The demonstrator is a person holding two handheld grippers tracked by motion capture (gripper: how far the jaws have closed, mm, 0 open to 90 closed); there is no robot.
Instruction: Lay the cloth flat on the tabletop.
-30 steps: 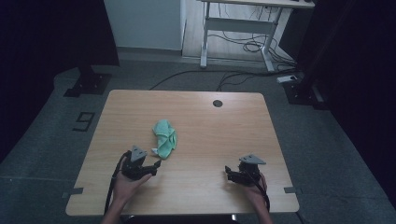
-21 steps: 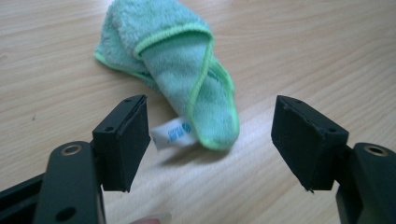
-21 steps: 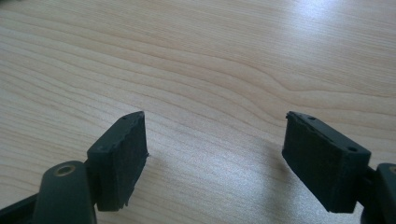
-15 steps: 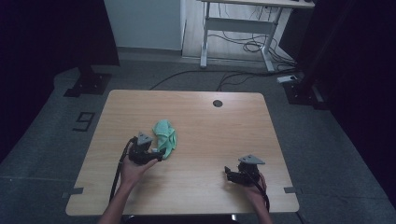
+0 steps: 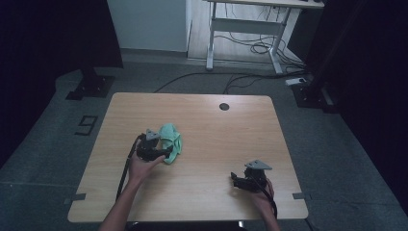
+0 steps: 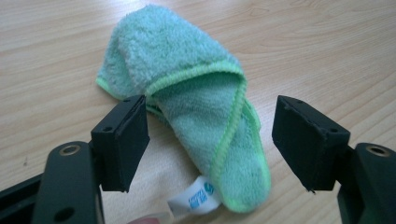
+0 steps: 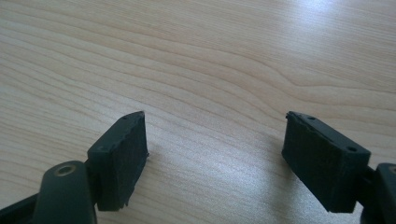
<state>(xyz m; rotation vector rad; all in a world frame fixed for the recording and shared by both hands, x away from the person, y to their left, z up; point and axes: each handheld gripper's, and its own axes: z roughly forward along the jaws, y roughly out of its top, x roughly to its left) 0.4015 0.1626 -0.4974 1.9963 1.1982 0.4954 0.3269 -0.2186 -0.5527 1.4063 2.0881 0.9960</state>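
The left gripper (image 6: 210, 135) has its jaws spread wide, one on each side of the near end of a crumpled green cloth (image 6: 196, 102), neither pad touching it. Seen from above, this left gripper (image 5: 163, 153) sits at the cloth's (image 5: 171, 139) seven o'clock edge, and the cloth lies left of the centre of the wooden table (image 5: 202, 115). A white label (image 6: 196, 199) pokes out at the cloth's six o'clock end, right by the jaws.

The right gripper (image 7: 215, 154) is also spread, with bare wood between its pads. In the high view the right gripper (image 5: 240, 180) rests near the table's five o'clock corner, well apart from the cloth.

The likely risk: the jaws may close on just the top fold or the label, so the cloth unrolls or slips free when lifted. Pressing too low could also scrape the pads on the wood and push the cloth away rather than pinch it.
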